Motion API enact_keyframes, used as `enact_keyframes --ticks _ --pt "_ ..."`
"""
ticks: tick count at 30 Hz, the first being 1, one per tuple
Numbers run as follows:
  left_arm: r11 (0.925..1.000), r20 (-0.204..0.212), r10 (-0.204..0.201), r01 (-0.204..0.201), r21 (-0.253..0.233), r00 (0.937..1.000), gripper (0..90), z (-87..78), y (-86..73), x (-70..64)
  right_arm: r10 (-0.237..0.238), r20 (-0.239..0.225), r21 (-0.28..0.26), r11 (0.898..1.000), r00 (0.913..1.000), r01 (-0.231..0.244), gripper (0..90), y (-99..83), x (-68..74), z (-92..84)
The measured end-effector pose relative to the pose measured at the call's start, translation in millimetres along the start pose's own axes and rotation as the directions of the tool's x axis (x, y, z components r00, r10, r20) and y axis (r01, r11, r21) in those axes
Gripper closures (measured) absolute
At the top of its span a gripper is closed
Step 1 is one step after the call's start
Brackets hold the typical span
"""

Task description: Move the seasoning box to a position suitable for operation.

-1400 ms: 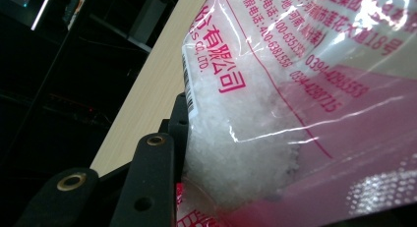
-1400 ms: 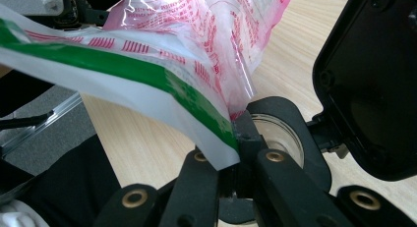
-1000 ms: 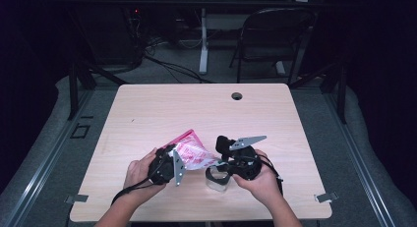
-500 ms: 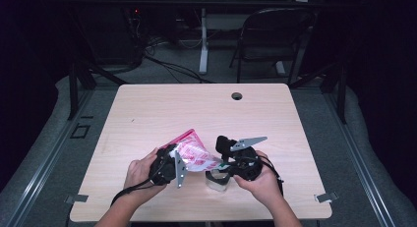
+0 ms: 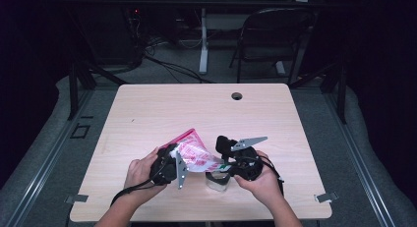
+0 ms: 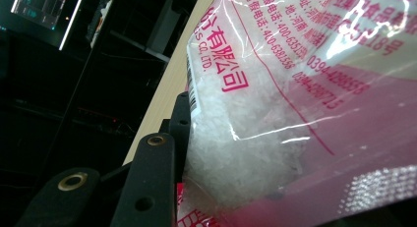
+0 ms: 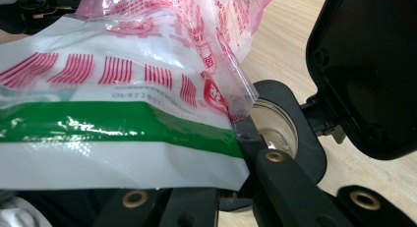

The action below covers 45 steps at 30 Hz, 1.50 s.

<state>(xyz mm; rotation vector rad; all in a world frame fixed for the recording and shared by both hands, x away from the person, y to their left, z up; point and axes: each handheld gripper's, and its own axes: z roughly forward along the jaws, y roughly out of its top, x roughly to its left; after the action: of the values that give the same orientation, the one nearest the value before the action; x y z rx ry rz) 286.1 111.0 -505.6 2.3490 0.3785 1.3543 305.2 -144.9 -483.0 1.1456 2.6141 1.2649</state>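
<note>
Currently the glossy clear plastic bag with red print and a pink panel, part-filled with coarse white granules, is held above the pale wood-grain table between the two hands. The left gripper has its black jaws partly closed, pinching the bag's granule-filled end, and the right gripper is clamped tight on the thin, crinkled, green-striped edge. Just under that edge sits a small round clear jar with a hinged black lid; its contents probably cannot be judged from this angle.
</note>
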Motion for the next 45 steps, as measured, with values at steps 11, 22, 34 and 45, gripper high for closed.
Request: enact_keyframes --ticks 11,22,34,45 --pt "0.9996 -0.024 0.027 -0.027 0.001 0.9994 66.4 -2.9 3.6 -0.3 0.008 0.001 0.000 1.000 1.0000 -0.008 90.0 -1.1 -0.6 -0.4" --pt "0.9989 -0.041 0.047 -0.047 -0.001 0.9981 66.4 -5.1 7.8 -0.1 0.011 0.000 -0.001 1.000 0.9999 -0.011 90.0 -2.2 -1.6 -1.4" --pt "0.9974 -0.059 0.071 -0.071 -0.008 0.9958 66.4 -7.5 11.6 -0.1 0.015 0.006 0.006 1.000 0.9999 -0.015 90.0 -3.7 -3.2 -1.7" --pt "0.9966 -0.066 0.081 -0.082 -0.013 0.9946 66.6 -8.8 15.3 -1.6 0.028 0.004 0.010 1.000 0.9996 -0.028 90.0 -6.1 -7.1 -0.8"
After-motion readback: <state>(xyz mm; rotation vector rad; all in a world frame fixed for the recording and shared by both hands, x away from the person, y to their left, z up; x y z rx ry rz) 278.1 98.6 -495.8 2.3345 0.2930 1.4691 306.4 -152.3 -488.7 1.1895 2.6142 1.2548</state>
